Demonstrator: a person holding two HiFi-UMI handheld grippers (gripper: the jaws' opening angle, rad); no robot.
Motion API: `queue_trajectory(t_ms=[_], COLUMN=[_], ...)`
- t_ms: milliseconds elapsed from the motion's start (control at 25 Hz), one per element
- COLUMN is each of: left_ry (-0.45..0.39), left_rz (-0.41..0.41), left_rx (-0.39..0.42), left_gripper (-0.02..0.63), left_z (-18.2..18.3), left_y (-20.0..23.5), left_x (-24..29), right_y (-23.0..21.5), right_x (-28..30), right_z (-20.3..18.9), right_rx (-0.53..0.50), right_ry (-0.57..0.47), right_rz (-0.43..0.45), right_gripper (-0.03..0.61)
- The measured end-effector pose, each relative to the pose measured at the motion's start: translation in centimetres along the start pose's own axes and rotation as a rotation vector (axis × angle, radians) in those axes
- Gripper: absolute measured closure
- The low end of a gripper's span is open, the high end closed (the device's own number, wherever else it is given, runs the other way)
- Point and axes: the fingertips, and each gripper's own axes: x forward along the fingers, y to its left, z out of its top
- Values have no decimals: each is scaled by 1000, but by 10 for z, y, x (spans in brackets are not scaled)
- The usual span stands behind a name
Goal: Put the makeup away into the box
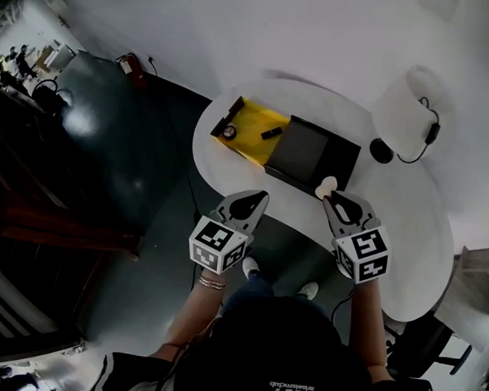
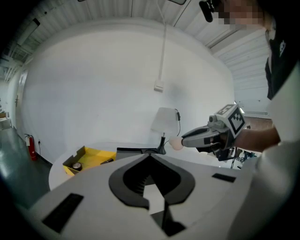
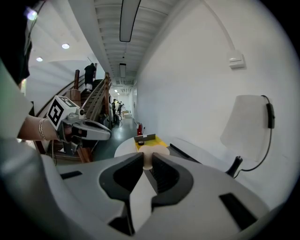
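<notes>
Grippers at near table edge, right one carrying the sponge.

Left gripper point(image 1: 259, 198): I read the jaws as pressed together with nothing between them, tips at the near edge of the white table point(image 1: 406, 240). Right gripper point(image 1: 332, 197): jaws pinch a beige makeup sponge point(image 1: 327, 185). In the right gripper view I see it wedged between both pads at the tips. The sponge hangs over the near edge of a black flat case point(image 1: 312, 153). Just beyond, against the case's left side, the yellow box point(image 1: 256, 122) lies open, with a small round pot point(image 1: 228, 132) and a dark stick point(image 1: 271, 133) inside. Farthest right stands a white-shaded lamp point(image 1: 409, 105), well apart from the box.
</notes>
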Motion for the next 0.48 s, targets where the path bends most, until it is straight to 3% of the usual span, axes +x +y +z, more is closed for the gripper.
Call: queue_trajectory(t_ms=[480], left_ry=[-5], left_rz=[63], left_rx=[-24], left_gripper=[597], left_z=[-8], left_y=[92], left_x=[-68], right_y=[68], right_x=[87], right_z=[41], right_rx=[-10], right_ry=[1], right_rz=[77], right_gripper=[506])
